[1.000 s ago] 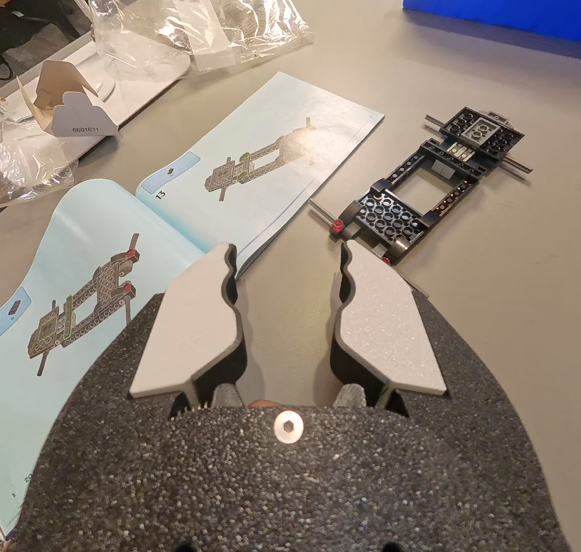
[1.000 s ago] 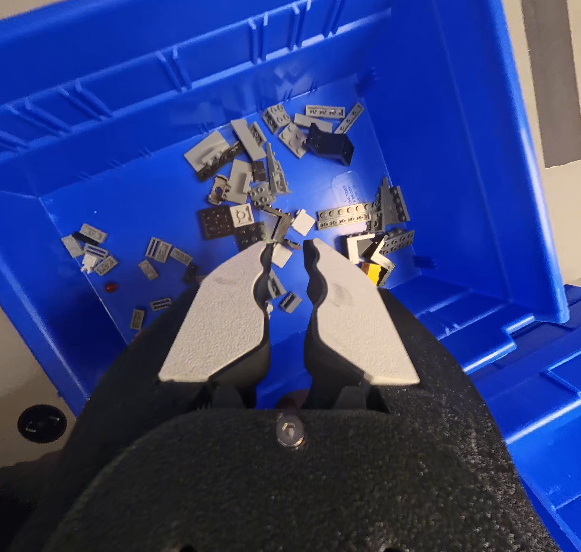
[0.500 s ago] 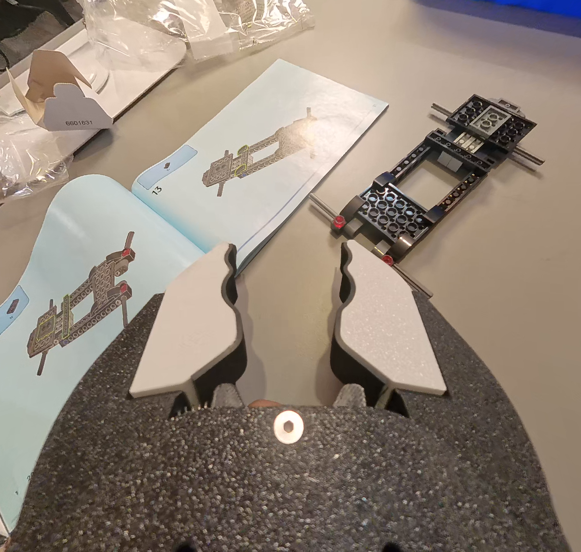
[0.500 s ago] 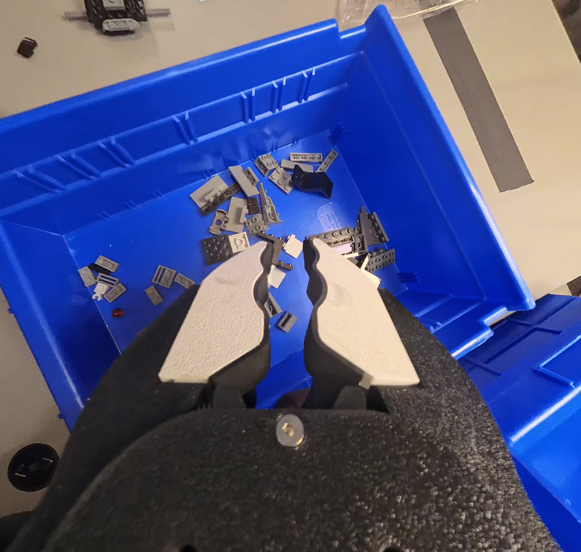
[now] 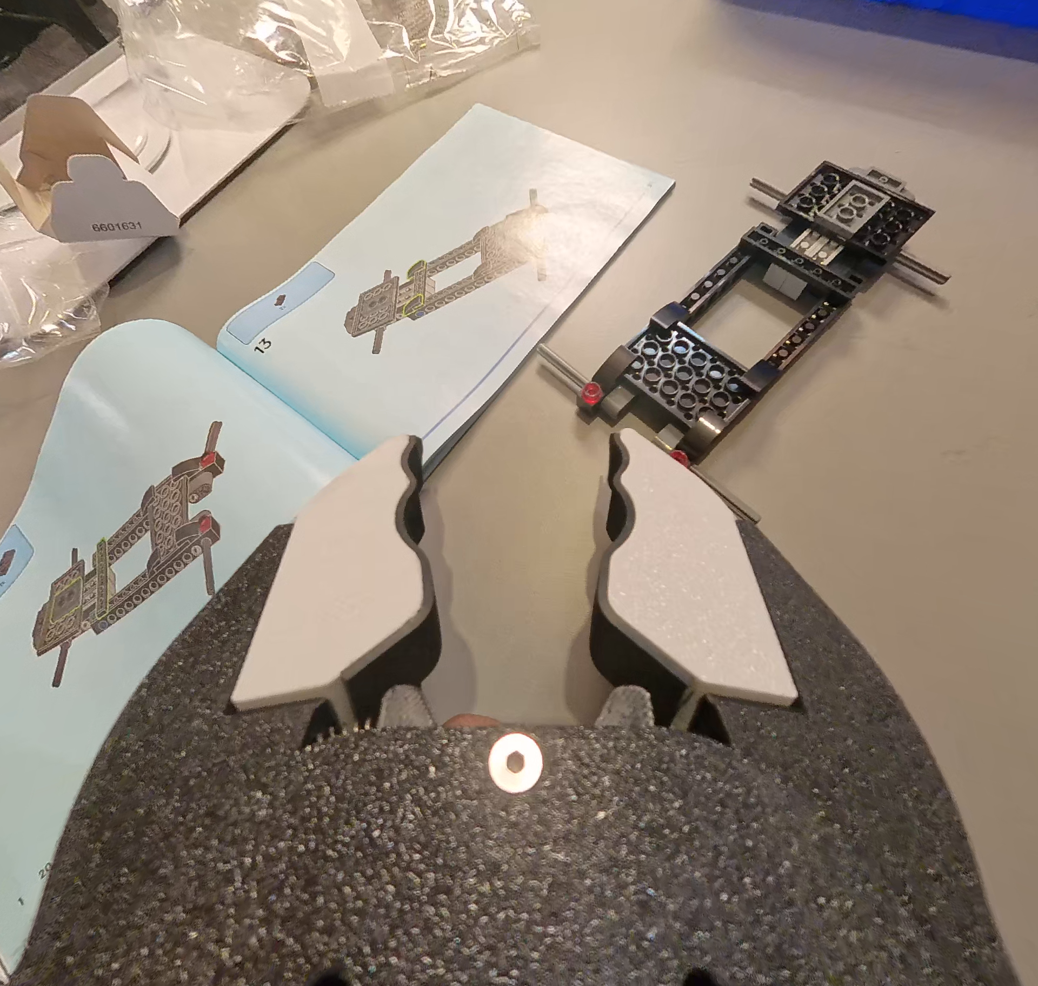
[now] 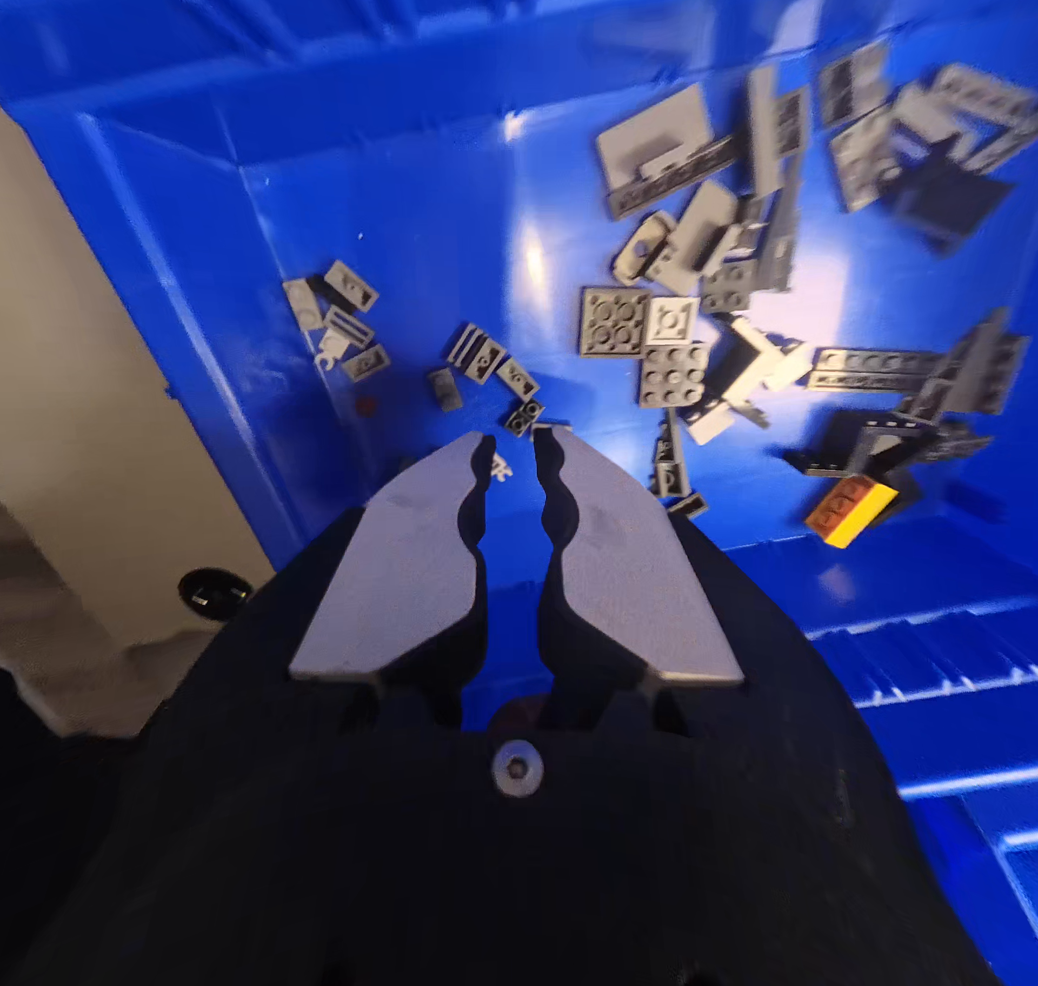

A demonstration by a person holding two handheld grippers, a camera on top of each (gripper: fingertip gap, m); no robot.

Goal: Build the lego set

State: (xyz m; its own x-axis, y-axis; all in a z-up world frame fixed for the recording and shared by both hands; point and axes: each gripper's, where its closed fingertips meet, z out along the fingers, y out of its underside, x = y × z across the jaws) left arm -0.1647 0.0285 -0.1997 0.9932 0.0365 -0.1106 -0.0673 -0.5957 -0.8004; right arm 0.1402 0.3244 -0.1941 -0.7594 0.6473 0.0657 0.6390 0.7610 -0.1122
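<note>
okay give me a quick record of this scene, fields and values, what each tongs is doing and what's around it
Left tongs: open, empty, over bare table
Nearest left: open instruction booklet; black brick chassis
Farther left: clear plastic bags
Right tongs: narrow gap, nothing gripped, inside blue bin
Nearest right: small dark grey brick
Bin contents: loose grey bricks, one orange-yellow piece

The setting reads as an office or lab worktable used for toy-brick building. A plain beige table (image 5: pixel 842 510) carries an open instruction booklet (image 5: pixel 449 285), crumpled clear plastic bags (image 5: pixel 281 21), a torn cardboard box flap (image 5: pixel 95 195) and a half-built black brick chassis (image 5: pixel 758 307). A blue plastic bin (image 6: pixel 393 144) holds loose grey bricks (image 6: pixel 674 375).
</note>
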